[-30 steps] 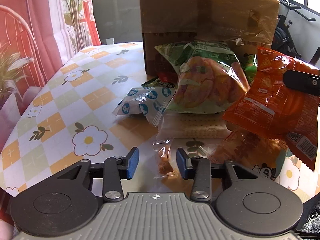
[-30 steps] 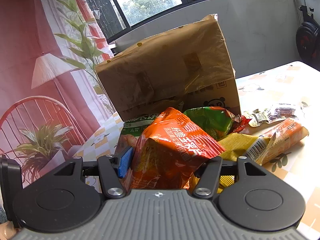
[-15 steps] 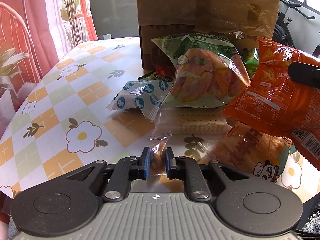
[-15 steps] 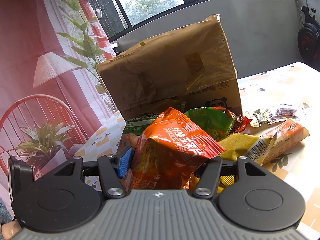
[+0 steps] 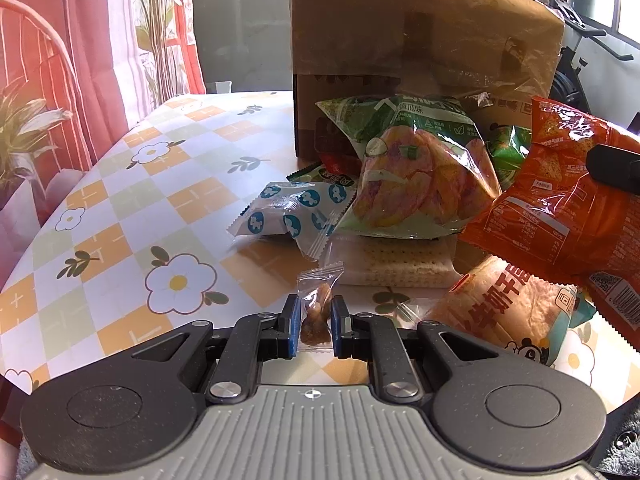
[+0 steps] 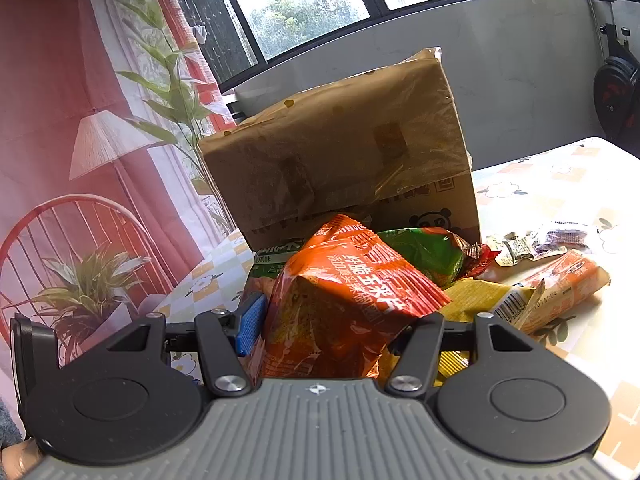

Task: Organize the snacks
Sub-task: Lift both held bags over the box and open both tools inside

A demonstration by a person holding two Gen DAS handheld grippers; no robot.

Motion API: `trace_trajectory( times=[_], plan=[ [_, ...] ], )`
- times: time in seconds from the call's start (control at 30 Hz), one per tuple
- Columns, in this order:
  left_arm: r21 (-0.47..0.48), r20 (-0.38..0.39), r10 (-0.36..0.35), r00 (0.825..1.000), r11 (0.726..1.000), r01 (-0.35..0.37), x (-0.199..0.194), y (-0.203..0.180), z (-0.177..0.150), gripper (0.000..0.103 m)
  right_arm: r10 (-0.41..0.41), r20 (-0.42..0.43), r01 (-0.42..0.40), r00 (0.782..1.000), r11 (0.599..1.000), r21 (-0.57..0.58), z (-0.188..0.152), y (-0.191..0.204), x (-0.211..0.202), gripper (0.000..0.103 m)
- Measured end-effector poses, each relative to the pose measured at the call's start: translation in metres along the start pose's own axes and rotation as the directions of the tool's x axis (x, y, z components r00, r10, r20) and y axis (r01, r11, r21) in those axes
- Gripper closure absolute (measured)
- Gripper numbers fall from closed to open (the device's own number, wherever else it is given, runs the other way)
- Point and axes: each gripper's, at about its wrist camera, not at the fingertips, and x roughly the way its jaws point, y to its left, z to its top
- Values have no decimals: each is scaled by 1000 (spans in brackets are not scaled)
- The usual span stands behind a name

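My left gripper (image 5: 314, 326) is clamped tight on a small clear candy packet (image 5: 317, 304) just above the flowered tablecloth (image 5: 120, 208), while my right gripper (image 6: 324, 328) pinches the orange chip bag (image 6: 340, 296) before the cardboard box (image 6: 340, 152).

From my left wrist view, the box (image 5: 420, 60) stands at the back of the table (image 5: 120, 208). A chip bag (image 5: 416, 176) leans before it, resting on a cracker pack (image 5: 400, 260). A small packet (image 5: 292, 216) lies left of the crackers. A bun pack (image 5: 508, 308) lies right of them. A candy (image 5: 316, 308) sits nearest me, between my left gripper's (image 5: 314, 330) fingers.
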Motion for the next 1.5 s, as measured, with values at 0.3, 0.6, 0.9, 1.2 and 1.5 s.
trace_trajectory(
  times=[0.3,0.6,0.9,1.2,1.5],
  plan=[
    [-11,86,6,996,1000,-5,-25,8,10,86,-2,30,3,1000,1000,-29,9,8,-14,43],
    [-70,241,-33,970,996,51,-68,32,58,86,-47,170,59,984,996,-63,54,1,-44,43],
    [-50,339,-15,941,998,34,-85,28,120,86,-65,319,124,946,978,-166,122,-2,-61,43],
    [16,405,-64,912,998,63,-74,-3,180,86,-64,413,178,909,954,-242,186,3,-32,43],
    [128,395,-88,914,991,40,-54,-31,229,86,-65,413,193,908,941,-278,222,6,41,43]
  ],
)
